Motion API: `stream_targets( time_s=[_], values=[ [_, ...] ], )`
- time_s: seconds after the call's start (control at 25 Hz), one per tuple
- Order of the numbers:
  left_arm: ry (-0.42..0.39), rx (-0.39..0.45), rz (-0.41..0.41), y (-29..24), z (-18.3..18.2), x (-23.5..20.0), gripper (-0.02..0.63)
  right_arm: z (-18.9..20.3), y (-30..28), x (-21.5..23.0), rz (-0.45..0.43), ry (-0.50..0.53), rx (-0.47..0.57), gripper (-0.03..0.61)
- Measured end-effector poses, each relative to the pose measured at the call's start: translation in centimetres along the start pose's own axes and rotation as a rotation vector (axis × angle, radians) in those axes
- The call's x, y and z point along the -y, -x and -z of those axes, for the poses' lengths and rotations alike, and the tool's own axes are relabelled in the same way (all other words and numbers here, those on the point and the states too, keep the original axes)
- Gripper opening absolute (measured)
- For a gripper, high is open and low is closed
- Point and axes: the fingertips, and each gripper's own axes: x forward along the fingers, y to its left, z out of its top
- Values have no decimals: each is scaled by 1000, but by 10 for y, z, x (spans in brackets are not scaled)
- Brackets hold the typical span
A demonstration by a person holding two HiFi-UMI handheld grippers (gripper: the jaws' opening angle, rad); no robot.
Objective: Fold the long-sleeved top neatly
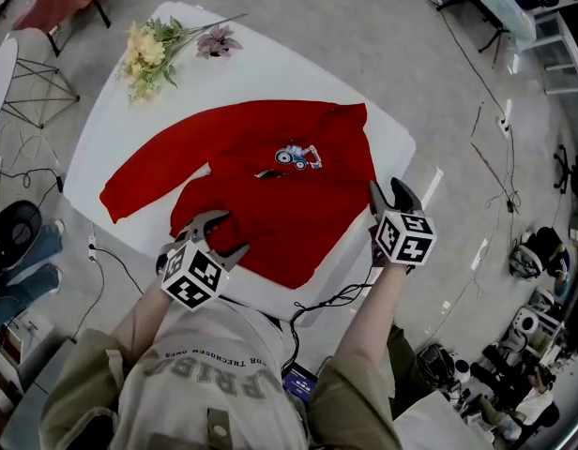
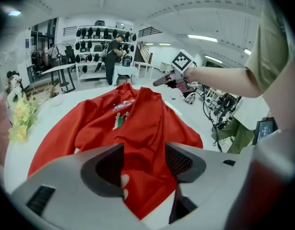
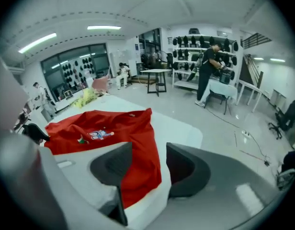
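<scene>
A red long-sleeved top (image 1: pixel 270 195) with a small picture on its chest lies spread on the white table (image 1: pixel 270 64). One sleeve (image 1: pixel 139 181) stretches out to the left; the other side is folded in over the body. My left gripper (image 1: pixel 228 232) hovers over the hem at the near left. Its jaws are open, and red cloth (image 2: pixel 138 119) shows below the gap without being pinched. My right gripper (image 1: pixel 387 187) is open beside the top's right edge, at the table's rim, with nothing between its fingers. From that gripper (image 3: pixel 150 157) the top (image 3: pixel 104 128) lies ahead and to the left.
A bunch of pale flowers (image 1: pixel 153 50) lies at the table's far left corner. Black cables (image 1: pixel 327 303) trail off the near edge and over the floor. Folding chairs (image 1: pixel 26 73) and a seated person's legs (image 1: pixel 26 261) are at the left. Someone stands at shelves (image 3: pixel 207 73) in the background.
</scene>
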Motion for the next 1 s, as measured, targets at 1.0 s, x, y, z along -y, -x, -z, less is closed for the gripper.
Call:
stream_targets(
  time_s=[1.0],
  values=[
    [-49, -186, 143, -59, 17, 33, 275, -36, -88, 24, 16, 243, -294, 28]
  ],
)
